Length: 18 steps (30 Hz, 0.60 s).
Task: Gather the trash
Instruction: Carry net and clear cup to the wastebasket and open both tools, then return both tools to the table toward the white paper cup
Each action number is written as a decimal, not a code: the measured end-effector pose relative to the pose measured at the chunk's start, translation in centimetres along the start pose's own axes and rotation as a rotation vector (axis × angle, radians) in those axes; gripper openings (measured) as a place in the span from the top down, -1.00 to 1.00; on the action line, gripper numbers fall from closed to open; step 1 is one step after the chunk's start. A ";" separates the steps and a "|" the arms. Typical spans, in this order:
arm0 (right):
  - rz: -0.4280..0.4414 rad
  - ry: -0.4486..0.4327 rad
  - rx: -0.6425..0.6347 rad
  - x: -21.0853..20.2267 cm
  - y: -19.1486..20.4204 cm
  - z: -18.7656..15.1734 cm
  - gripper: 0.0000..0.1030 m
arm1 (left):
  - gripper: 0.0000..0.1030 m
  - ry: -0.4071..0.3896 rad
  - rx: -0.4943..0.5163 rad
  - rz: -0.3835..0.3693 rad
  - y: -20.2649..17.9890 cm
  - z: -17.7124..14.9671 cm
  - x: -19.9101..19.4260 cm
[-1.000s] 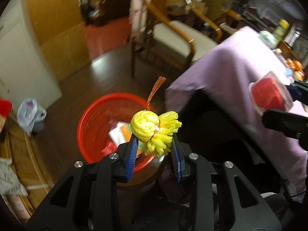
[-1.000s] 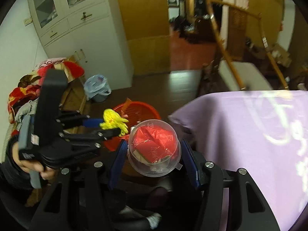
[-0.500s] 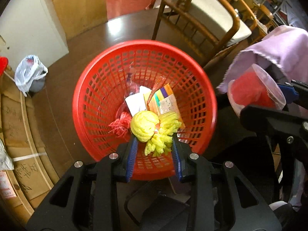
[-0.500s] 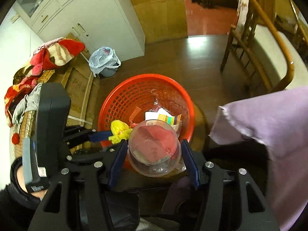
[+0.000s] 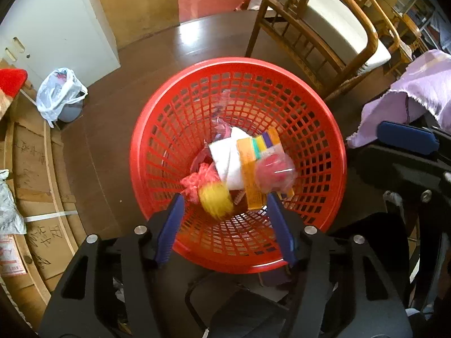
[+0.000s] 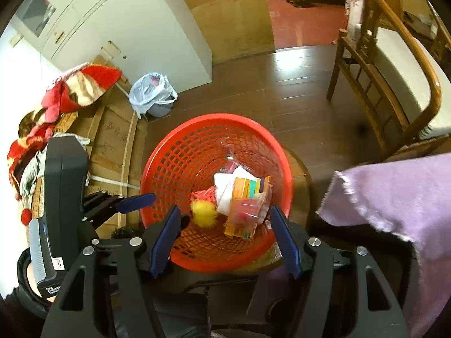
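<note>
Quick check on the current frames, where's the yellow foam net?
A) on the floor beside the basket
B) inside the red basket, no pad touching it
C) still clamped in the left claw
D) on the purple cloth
B. The yellow foam net shows blurred inside the red basket, with the left claw spread wide and its jaws, just opened, clear of it on both sides.

1. We count one red basket (image 5: 324,129).
2. One yellow foam net (image 5: 215,201) lies in it.
3. One clear cup (image 5: 274,173) of red scraps.
4. One orange box (image 5: 249,174).
5. Two wooden chairs (image 5: 324,28).
6. Two grippers, the left gripper (image 5: 225,225) and the right gripper (image 6: 228,236).
</note>
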State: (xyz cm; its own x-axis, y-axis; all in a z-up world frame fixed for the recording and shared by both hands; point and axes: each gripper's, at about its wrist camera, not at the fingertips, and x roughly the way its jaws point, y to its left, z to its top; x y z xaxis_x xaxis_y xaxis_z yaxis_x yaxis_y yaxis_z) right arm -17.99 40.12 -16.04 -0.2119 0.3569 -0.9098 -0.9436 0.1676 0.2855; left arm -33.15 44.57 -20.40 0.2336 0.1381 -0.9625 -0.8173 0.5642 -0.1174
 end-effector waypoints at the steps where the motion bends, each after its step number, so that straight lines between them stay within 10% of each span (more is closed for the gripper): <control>1: 0.003 -0.005 0.008 -0.4 -0.1 -0.1 -0.26 | -0.17 -0.003 -0.002 0.000 -0.1 0.1 -0.2; 18: -0.089 -0.303 0.008 -18.3 -2.4 -8.3 -0.41 | -0.41 -0.226 0.211 -0.109 -9.4 -0.4 -10.9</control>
State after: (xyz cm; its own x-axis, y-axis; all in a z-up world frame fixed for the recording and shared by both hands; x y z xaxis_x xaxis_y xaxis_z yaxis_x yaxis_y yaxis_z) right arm -14.00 25.60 -2.53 -0.0415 0.5979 -0.8005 -0.9527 0.2177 0.2120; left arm -28.19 37.45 -8.87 0.4437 0.2317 -0.8657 -0.6593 0.7387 -0.1402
